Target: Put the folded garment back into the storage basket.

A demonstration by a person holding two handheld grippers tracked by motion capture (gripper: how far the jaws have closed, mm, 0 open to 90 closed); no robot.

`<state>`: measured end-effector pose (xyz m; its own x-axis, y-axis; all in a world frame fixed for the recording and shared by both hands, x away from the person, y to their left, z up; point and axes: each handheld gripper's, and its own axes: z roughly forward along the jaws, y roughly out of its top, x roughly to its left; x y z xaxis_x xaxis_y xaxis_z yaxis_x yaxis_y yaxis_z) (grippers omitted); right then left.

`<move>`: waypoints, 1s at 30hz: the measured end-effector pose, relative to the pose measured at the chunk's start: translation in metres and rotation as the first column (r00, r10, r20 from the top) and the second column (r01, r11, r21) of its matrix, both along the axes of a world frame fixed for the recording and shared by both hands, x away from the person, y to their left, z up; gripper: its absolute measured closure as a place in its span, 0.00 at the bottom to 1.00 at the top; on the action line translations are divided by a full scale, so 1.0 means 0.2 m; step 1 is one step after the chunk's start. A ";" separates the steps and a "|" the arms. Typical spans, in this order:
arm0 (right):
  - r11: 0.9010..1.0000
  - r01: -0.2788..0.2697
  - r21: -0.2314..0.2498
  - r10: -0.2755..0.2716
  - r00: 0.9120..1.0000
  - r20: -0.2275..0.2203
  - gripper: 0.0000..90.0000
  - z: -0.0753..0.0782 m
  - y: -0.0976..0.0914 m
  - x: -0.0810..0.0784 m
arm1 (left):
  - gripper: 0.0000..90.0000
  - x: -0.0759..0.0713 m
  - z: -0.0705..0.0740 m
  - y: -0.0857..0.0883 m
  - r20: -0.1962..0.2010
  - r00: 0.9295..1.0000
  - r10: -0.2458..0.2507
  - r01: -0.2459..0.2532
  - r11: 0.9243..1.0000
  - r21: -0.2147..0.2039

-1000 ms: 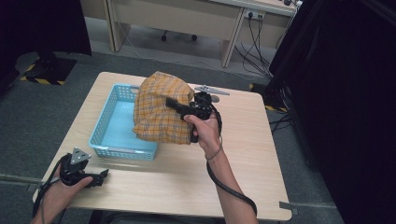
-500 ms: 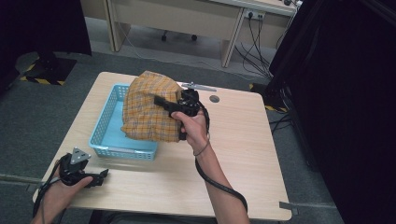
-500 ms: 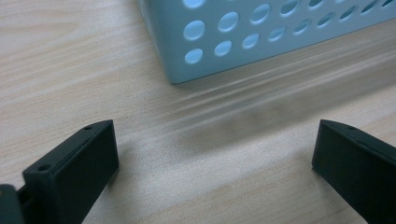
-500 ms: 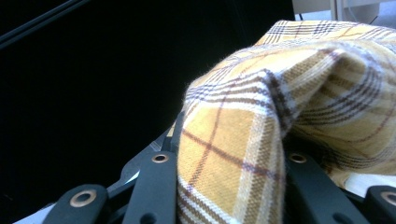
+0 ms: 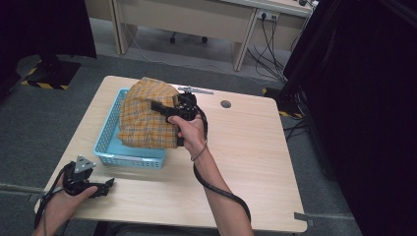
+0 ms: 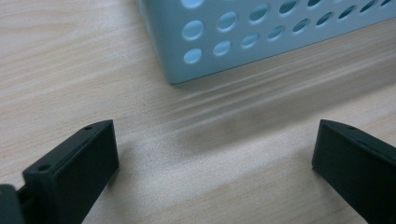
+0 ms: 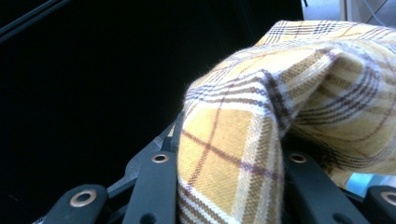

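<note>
Now my right gripper (image 5: pixel 164 109) pinches the yellow cloth (image 5: pixel 145 118) above the basket (image 5: pixel 129 158) (frame centre); my left gripper (image 5: pixel 109 186), lower left, gapes.

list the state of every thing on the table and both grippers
yellow plaid flannel cloth: bunched, lifted, hanging over the basket
light blue perforated plastic basket: upright on the table, mostly covered by the cloth
right gripper: shut on the cloth
left gripper: open, low at the table's near edge, holding nothing
pale wooden table: level
</note>
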<state>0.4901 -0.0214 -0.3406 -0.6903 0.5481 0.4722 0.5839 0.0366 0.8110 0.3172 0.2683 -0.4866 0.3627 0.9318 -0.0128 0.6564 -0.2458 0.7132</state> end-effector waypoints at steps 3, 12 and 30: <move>1.000 0.002 -0.001 -0.002 1.000 -0.010 0.77 -0.01 0.02 0.01 | 0.00 0.00 0.00 0.00 0.000 1.000 0.000 0.000 1.000 0.000; 1.000 -0.001 -0.008 0.001 0.999 -0.033 0.77 -0.03 0.10 0.03 | 0.00 0.00 0.00 0.00 0.000 1.000 -0.001 0.001 1.000 -0.001; 1.000 0.004 -0.019 -0.005 0.998 -0.066 0.77 -0.10 0.21 0.04 | 0.00 0.00 0.00 0.00 0.001 1.000 -0.005 0.005 1.000 0.000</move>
<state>0.4988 0.0197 -0.3601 -0.6557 0.5604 0.5059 0.6360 0.0490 0.7701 0.3170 0.2681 -0.4867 0.3677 0.9299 -0.0129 0.6546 -0.2490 0.7138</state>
